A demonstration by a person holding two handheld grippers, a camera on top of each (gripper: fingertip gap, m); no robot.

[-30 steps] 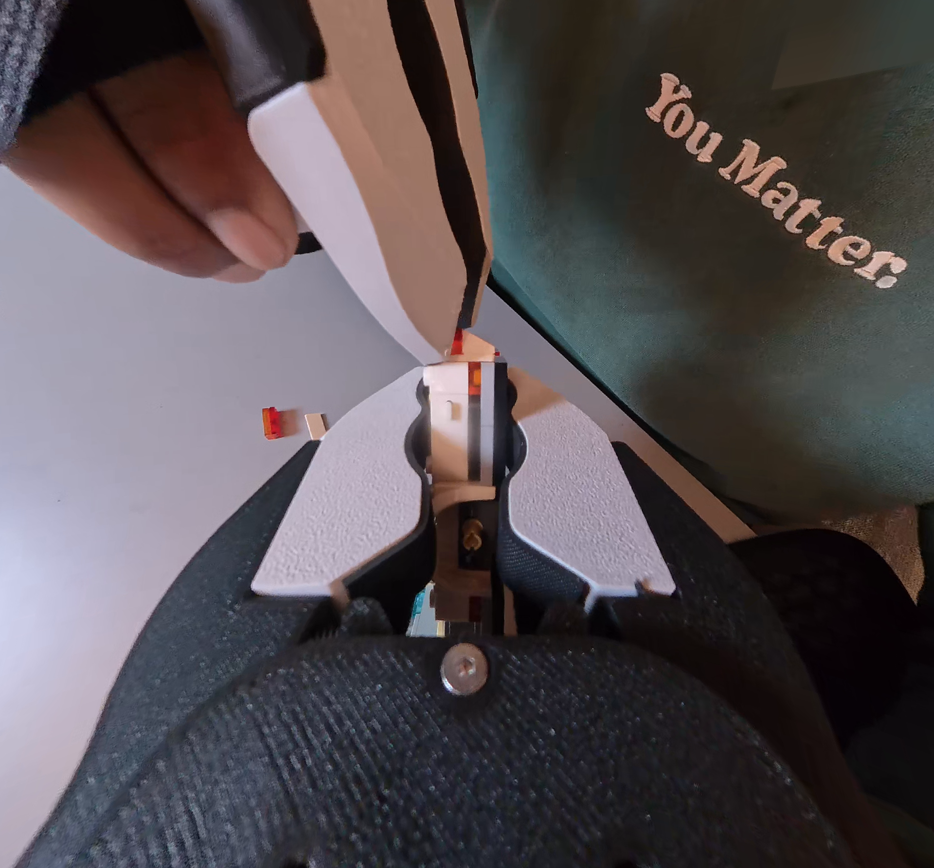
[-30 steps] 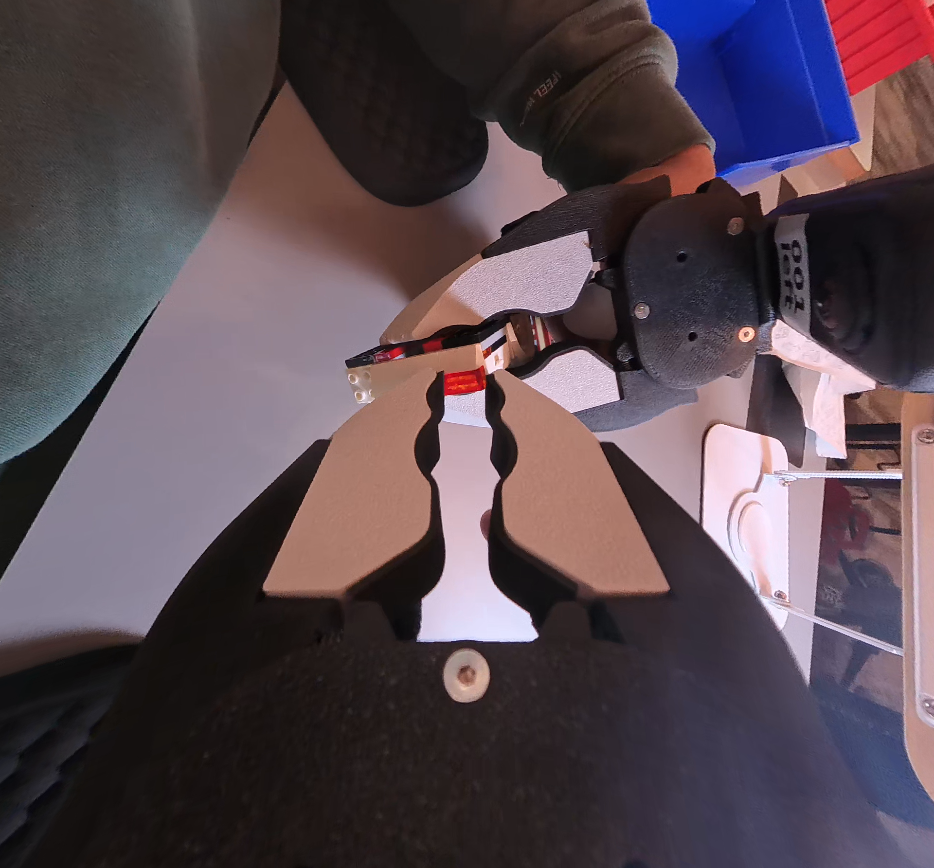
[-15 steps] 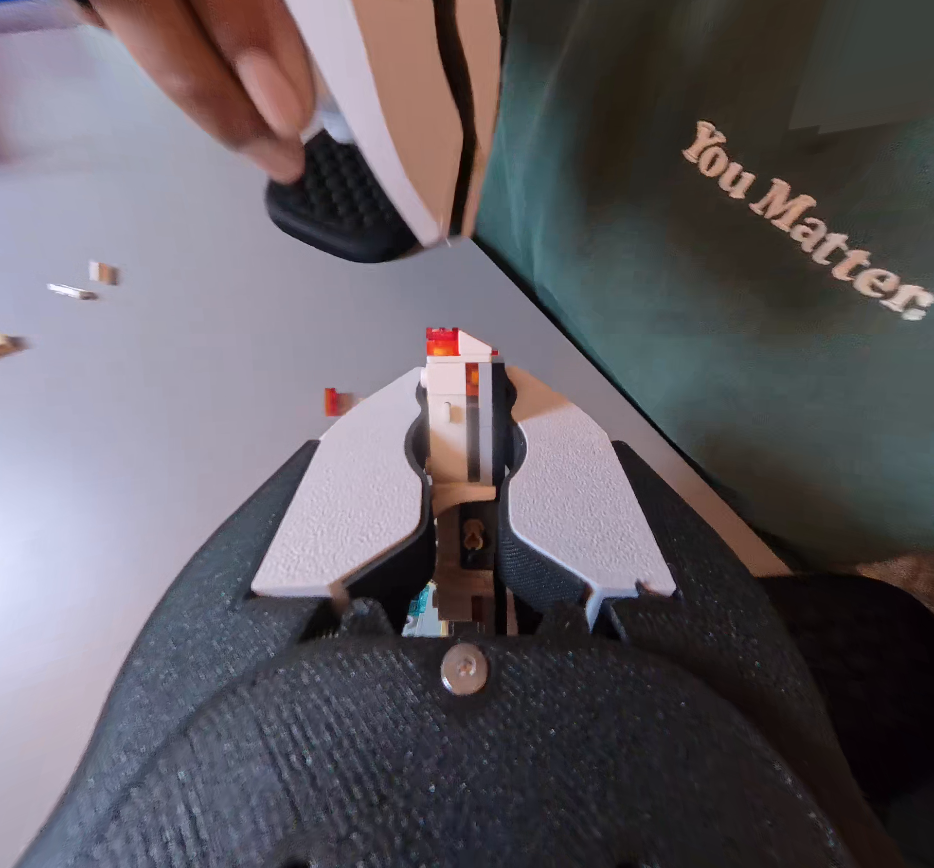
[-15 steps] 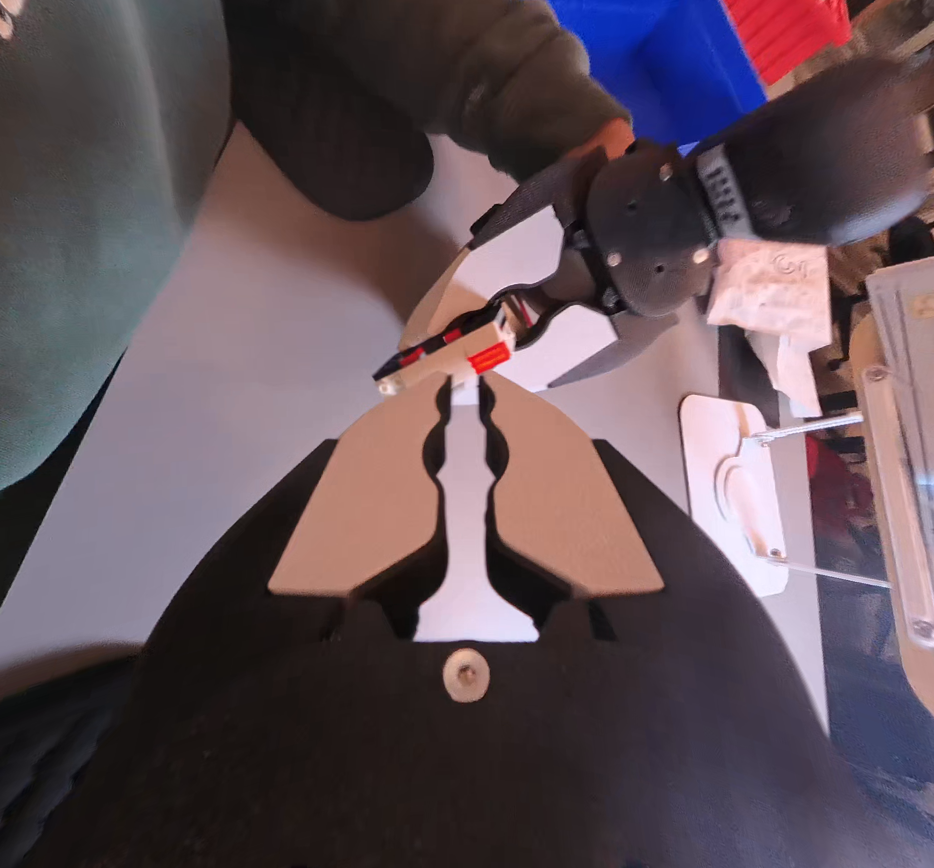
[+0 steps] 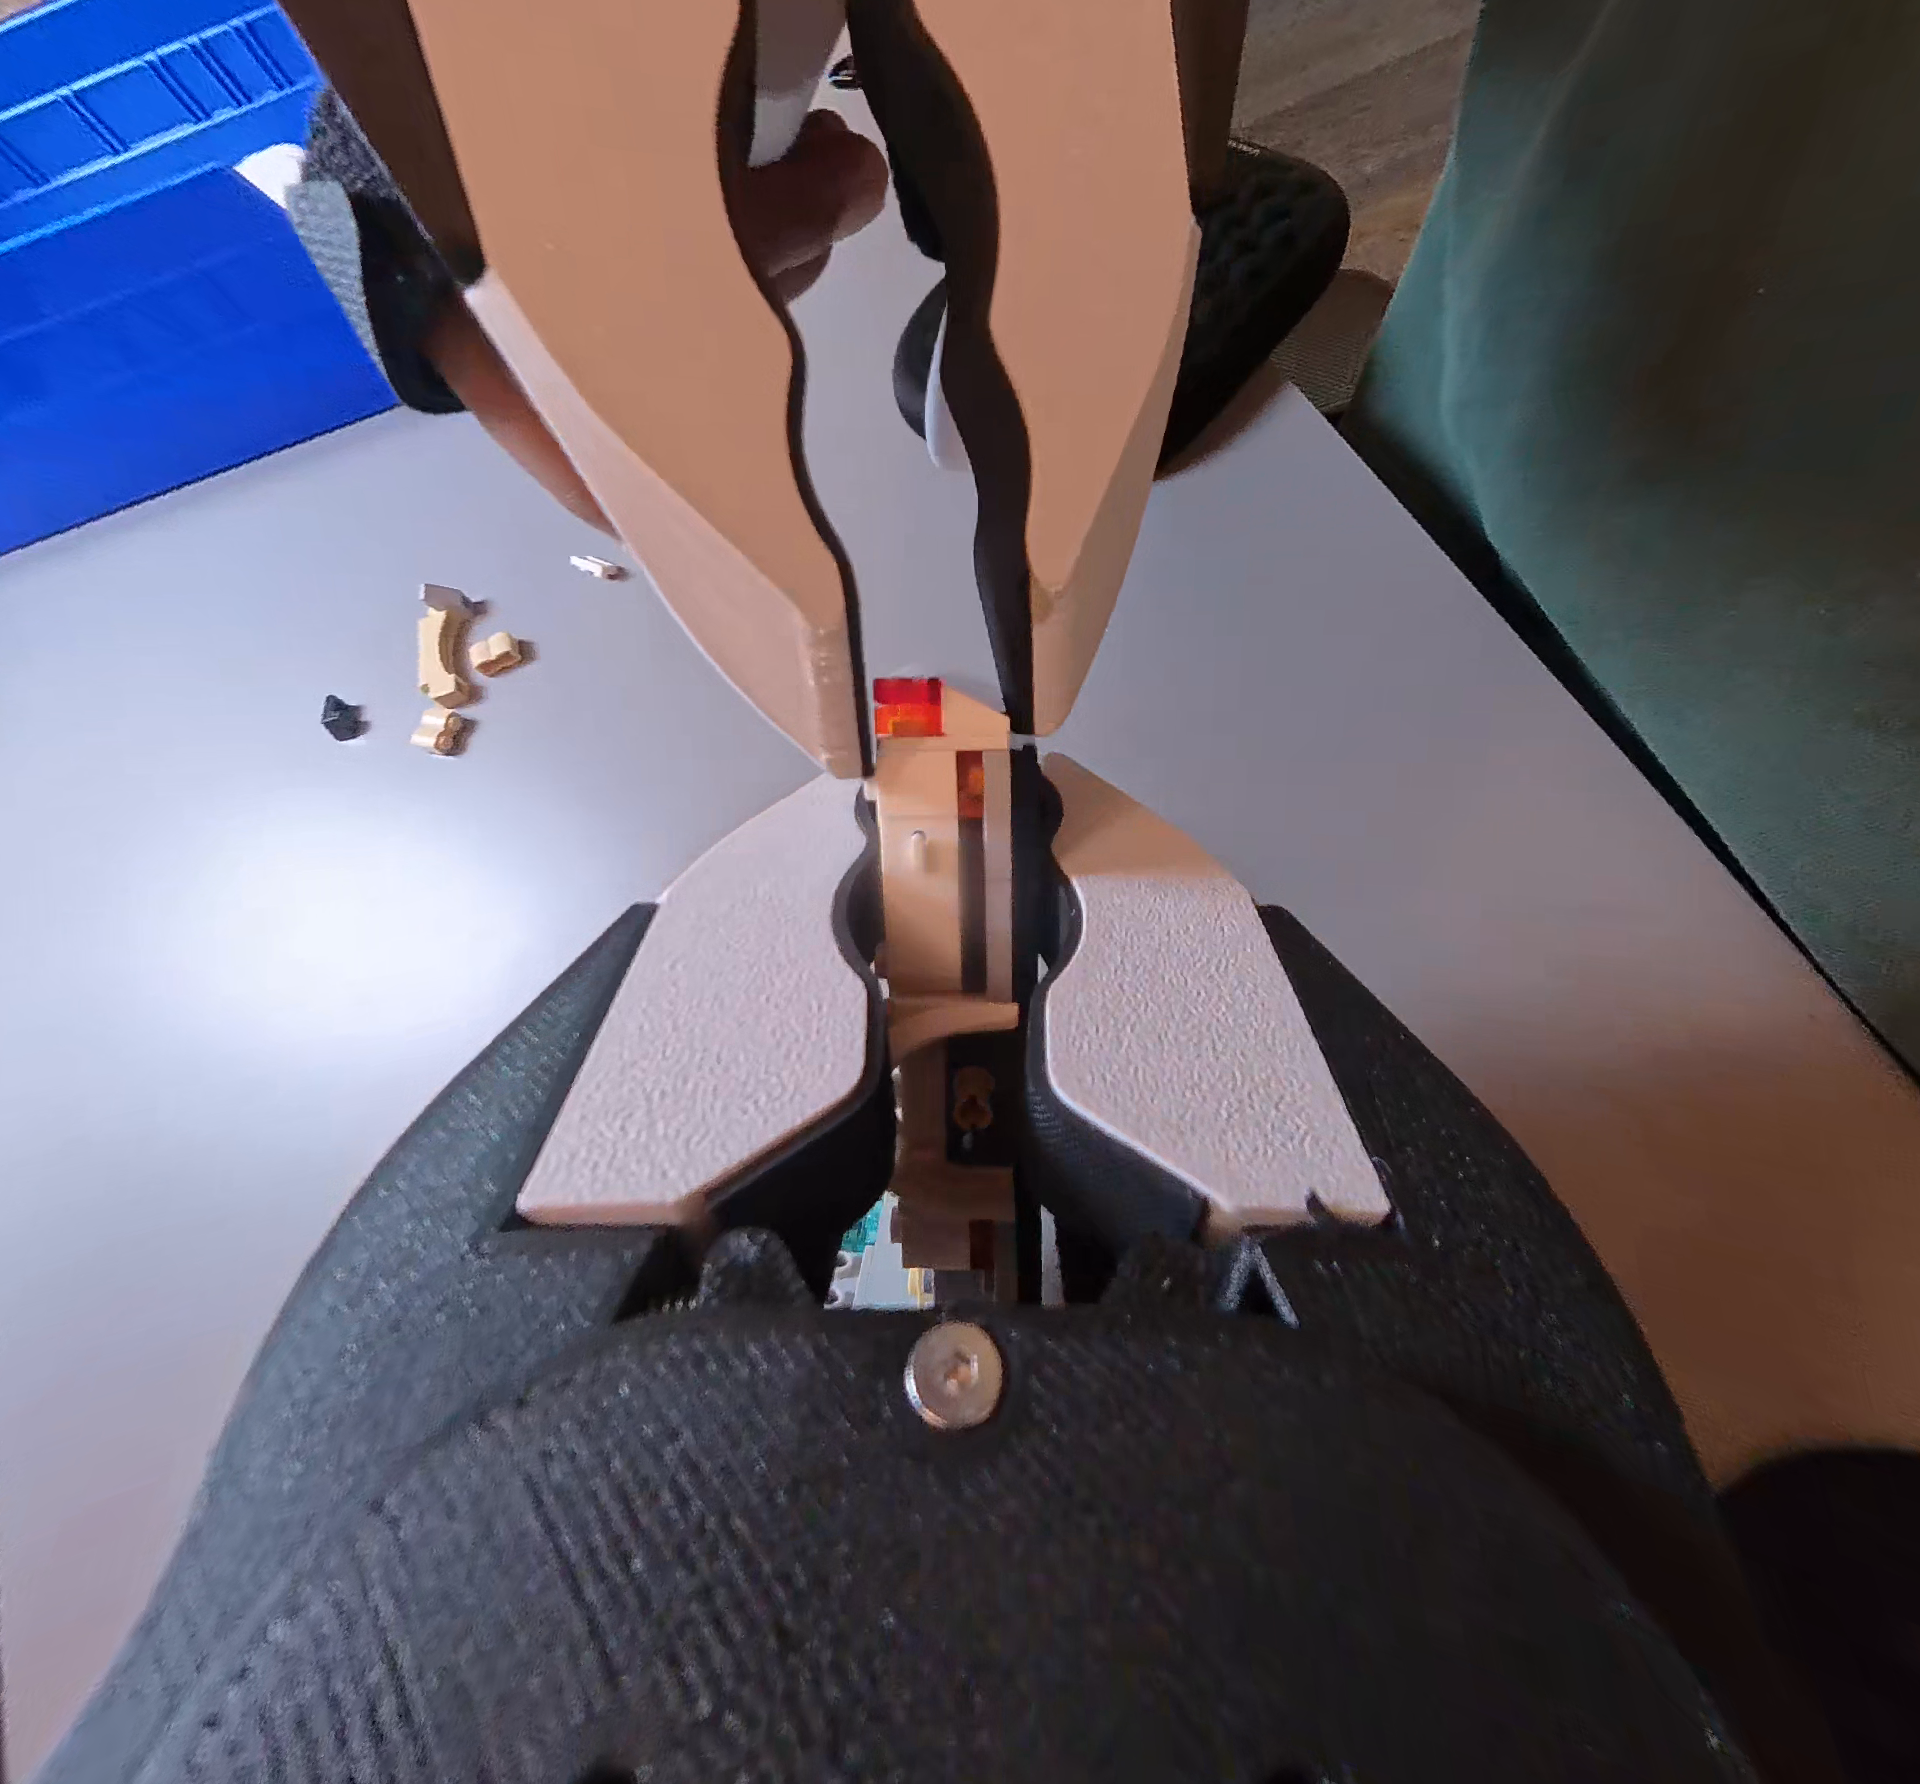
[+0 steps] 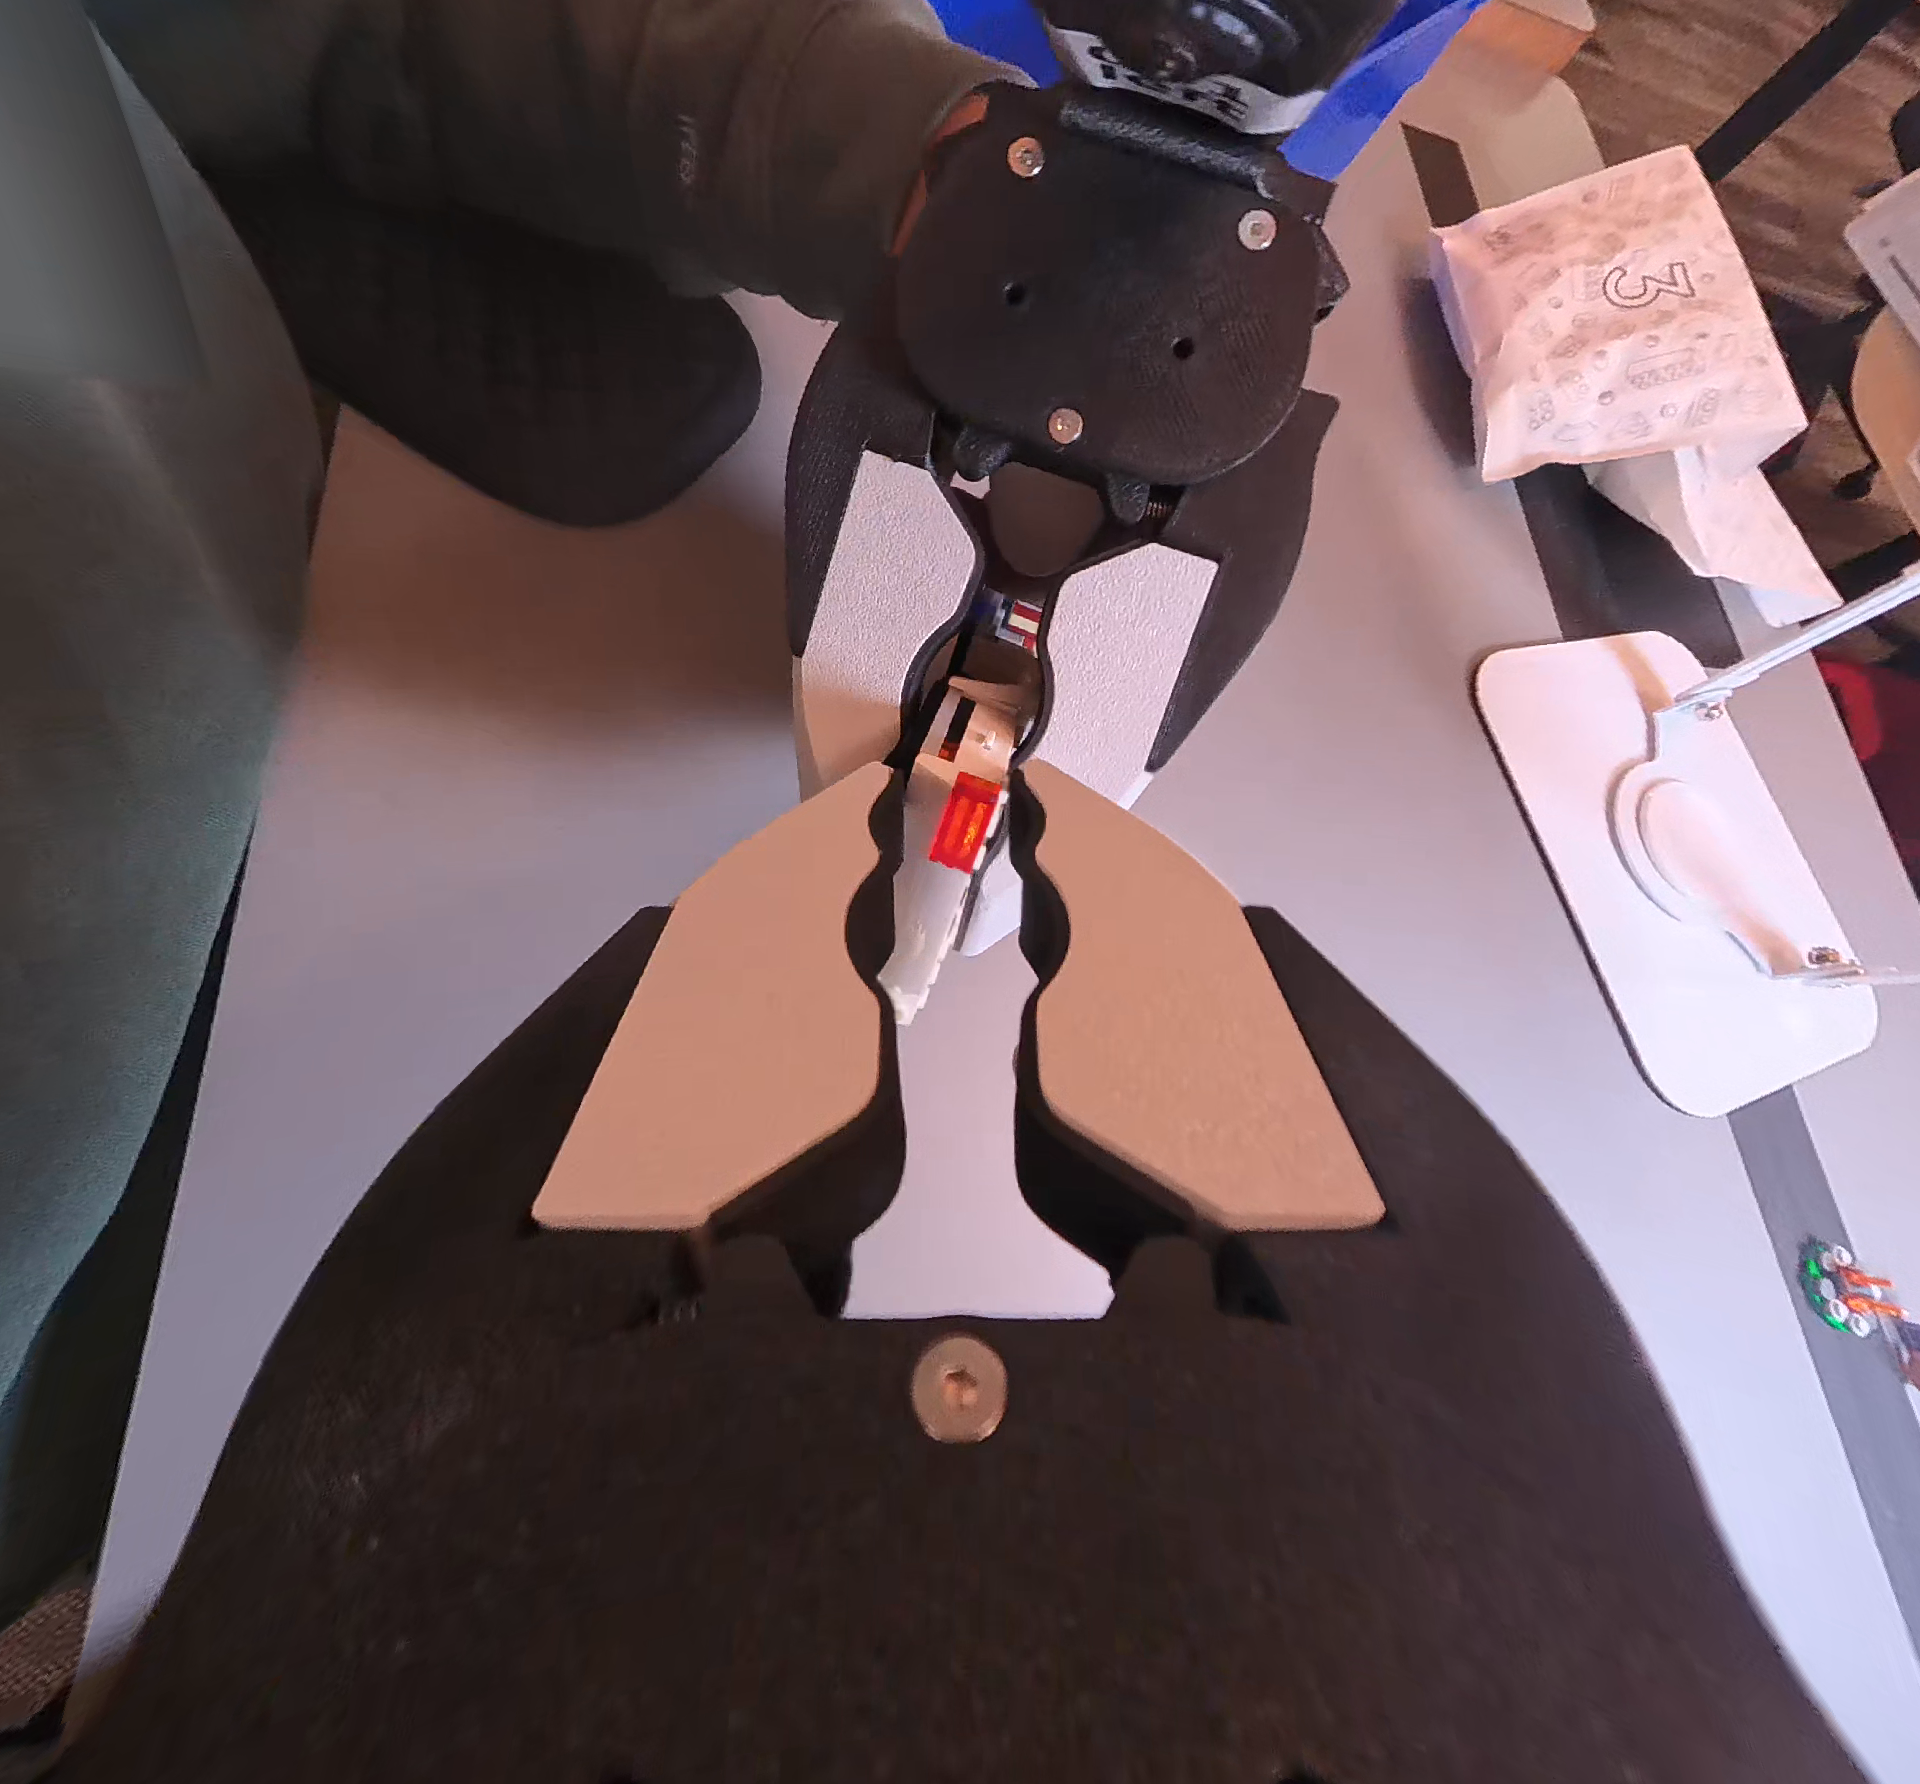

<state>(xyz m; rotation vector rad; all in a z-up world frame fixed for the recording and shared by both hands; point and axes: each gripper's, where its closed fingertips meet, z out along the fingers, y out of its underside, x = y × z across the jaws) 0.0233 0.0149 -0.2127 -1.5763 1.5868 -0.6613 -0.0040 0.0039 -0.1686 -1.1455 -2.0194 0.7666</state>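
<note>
My left gripper [image 5: 951, 789] is shut on a small brick model [image 5: 935, 882] of tan, white and black bricks, held lengthwise between its fingers above the grey table [image 5: 260, 903]. A clear red piece [image 5: 907, 706] sits at the model's outer end. My right gripper [image 6: 954, 784] faces it head-on and is open. Its fingertips [image 5: 831, 726] straddle that end of the model [image 6: 925, 924], close on both sides, level with the red piece [image 6: 964, 822]. The left gripper also shows in the right wrist view [image 6: 961, 747], still clamped on the model.
Several loose tan pieces [image 5: 447, 664] and a black one [image 5: 341, 718] lie on the table at left. A blue bin [image 5: 135, 280] stands behind. A printed white paper bag [image 6: 1621, 321] and a white stand [image 6: 1621, 882] lie at right. A person's green sweatshirt [image 5: 1714, 384] borders the table edge. My right fingertips sit around 5 centimetres from my left ones.
My right gripper drew back, turned to face the left gripper head-on, opened wider and came in around the model's red-tipped end. The left gripper kept its hold.
</note>
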